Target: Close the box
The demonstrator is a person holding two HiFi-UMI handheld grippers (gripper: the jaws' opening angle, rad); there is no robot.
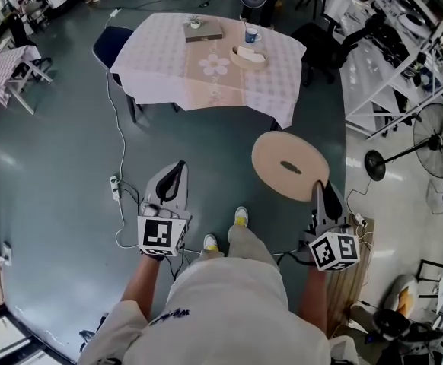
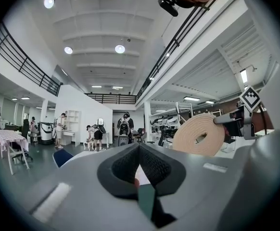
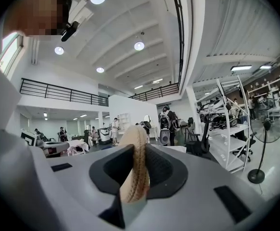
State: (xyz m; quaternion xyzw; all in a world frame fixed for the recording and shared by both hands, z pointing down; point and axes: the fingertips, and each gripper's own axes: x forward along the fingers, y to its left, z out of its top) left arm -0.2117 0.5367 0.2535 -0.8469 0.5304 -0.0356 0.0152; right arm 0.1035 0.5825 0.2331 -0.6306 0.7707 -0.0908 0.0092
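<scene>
A round, flat woven lid [image 1: 290, 166] with a slot in its middle is held on edge by my right gripper [image 1: 324, 192], whose jaws are shut on its rim. In the right gripper view the lid's rim [image 3: 136, 170] stands upright between the pads. The left gripper view shows the lid [image 2: 200, 134] off to the right. My left gripper [image 1: 177, 167] is shut and holds nothing. Far ahead, a shallow round woven box [image 1: 249, 56] sits open on the cloth-covered table [image 1: 168, 52]. Both grippers point level, well short of the table.
On the table there are also a blue cup [image 1: 251, 34] and a book [image 1: 203, 30] with a small item on it. A blue chair [image 1: 111, 44] stands at the table's left. A power strip and cable [image 1: 115, 187] lie on the floor. Shelves and a fan [image 1: 435, 139] stand at the right.
</scene>
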